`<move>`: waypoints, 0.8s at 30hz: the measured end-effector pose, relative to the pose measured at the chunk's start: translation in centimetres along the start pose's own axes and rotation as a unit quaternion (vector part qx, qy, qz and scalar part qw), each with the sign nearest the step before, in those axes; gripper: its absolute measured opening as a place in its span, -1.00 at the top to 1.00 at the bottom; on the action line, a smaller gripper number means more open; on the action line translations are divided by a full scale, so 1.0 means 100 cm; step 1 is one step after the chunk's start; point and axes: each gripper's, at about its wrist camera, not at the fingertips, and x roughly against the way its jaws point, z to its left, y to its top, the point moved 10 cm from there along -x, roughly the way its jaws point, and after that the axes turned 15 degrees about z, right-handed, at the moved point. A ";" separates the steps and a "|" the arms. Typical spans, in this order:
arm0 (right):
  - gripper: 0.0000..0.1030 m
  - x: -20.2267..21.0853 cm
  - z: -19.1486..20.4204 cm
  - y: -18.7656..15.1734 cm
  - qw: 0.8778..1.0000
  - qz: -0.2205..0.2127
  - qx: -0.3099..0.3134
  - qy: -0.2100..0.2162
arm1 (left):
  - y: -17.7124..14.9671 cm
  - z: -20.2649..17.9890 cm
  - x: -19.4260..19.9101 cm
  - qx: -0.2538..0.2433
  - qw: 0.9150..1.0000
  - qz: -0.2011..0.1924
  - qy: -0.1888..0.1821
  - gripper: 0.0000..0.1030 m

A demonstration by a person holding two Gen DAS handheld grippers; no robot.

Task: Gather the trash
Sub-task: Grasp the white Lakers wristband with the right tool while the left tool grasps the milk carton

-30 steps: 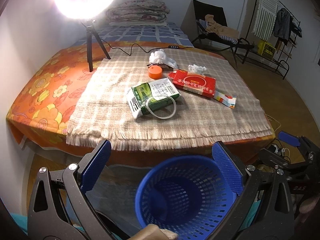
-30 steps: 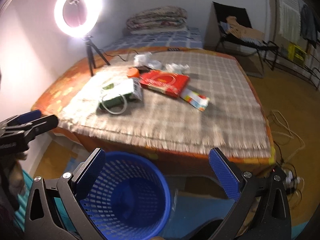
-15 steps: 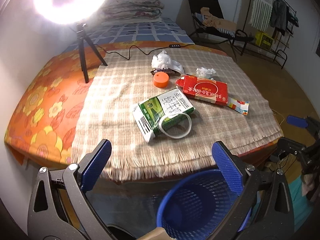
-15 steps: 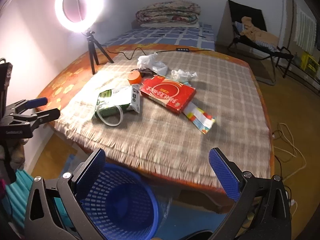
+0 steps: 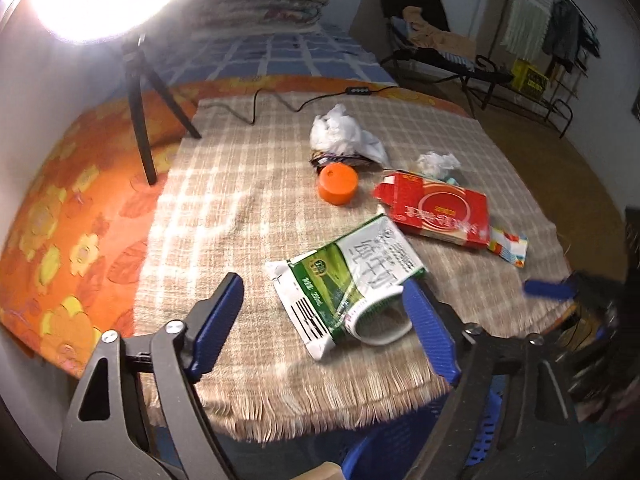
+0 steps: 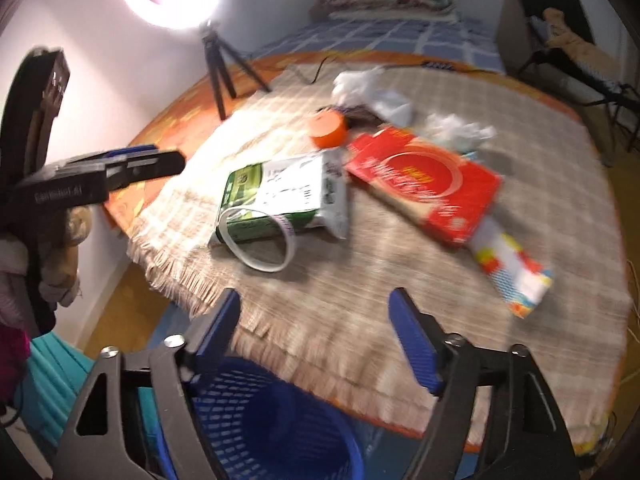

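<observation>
Your left gripper [image 5: 320,320] gapes wide and empty above the green-and-white crumpled carton [image 5: 352,276] on the beige checked cloth [image 5: 240,208]. Your right gripper [image 6: 316,338] is equally wide, unladen, above the blue plastic mesh basket [image 6: 256,420] below the cloth's fringe.

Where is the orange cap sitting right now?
The orange cap sits on the checked cloth near mid-table, just in front of the crumpled white bag and left of the red box in both wrist views.
</observation>
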 end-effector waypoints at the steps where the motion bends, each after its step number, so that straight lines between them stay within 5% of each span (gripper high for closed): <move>1: -0.23 -0.011 0.004 0.005 1.000 0.009 0.003 0.002 | 0.001 0.005 -0.005 0.010 1.000 0.005 -0.006 -0.58; 12: 0.35 -0.062 0.011 0.036 0.999 0.035 -0.031 0.015 | 0.025 0.025 -0.029 0.037 0.998 0.019 -0.043 -0.45; 16: 0.89 -0.069 0.014 0.038 0.999 0.043 -0.029 0.015 | 0.034 0.023 -0.035 0.037 0.998 0.021 -0.049 -0.45; 24: 0.93 -0.052 -0.008 0.026 0.998 0.041 -0.042 -0.014 | 0.036 0.013 -0.048 0.017 0.998 0.033 -0.050 -0.45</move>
